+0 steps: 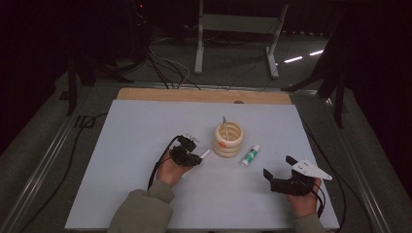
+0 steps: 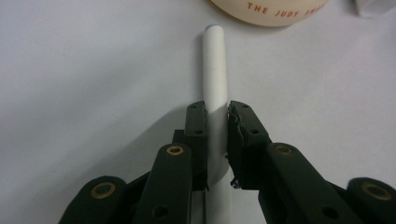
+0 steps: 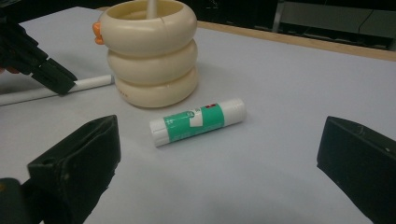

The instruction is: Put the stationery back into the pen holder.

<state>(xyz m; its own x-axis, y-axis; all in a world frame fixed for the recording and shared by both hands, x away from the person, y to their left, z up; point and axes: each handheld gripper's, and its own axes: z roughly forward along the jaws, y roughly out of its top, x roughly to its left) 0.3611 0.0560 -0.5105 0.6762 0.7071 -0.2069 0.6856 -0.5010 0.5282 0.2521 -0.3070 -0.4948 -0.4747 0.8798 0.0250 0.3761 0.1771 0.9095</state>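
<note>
High view: I sit at a table covered in pale blue sheet (image 1: 145, 145). My left gripper (image 1: 190, 156) has its jaws clamped on a white pen (image 2: 215, 84) lying flat on the sheet, its far tip just short of a cream ringed holder (image 1: 228, 139) that already has one slim item standing in it. My right gripper (image 1: 284, 173) hovers with jaws spread wide and nothing in them, aimed at a green-and-white glue stick (image 3: 198, 121) lying just beside the holder. Risk, as I judge it: the grip sits low on the pen, so lifting may let it pivot, slip, or knock the holder's wall
</note>
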